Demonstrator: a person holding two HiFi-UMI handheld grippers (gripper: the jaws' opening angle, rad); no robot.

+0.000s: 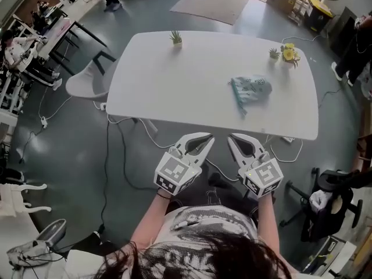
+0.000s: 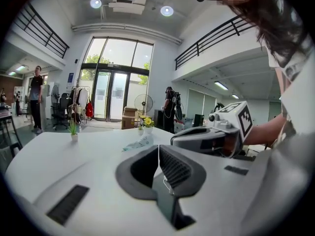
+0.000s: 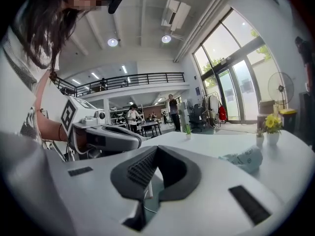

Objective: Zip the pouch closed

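On the rounded white table [image 1: 174, 86] lies a crumpled pouch [image 1: 251, 89]; left gripper [image 2: 159, 149] and right gripper [image 3: 156, 149] are pressed together.

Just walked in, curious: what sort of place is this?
Probably a big open lab or workshop hall: tall glass entrance doors, a railed upper gallery, and loose cables trailing beside the white table.

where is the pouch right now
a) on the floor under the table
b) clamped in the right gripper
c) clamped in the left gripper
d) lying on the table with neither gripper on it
D: the pouch lies on the white table, while the left gripper and right gripper are shut, empty and well short of it.
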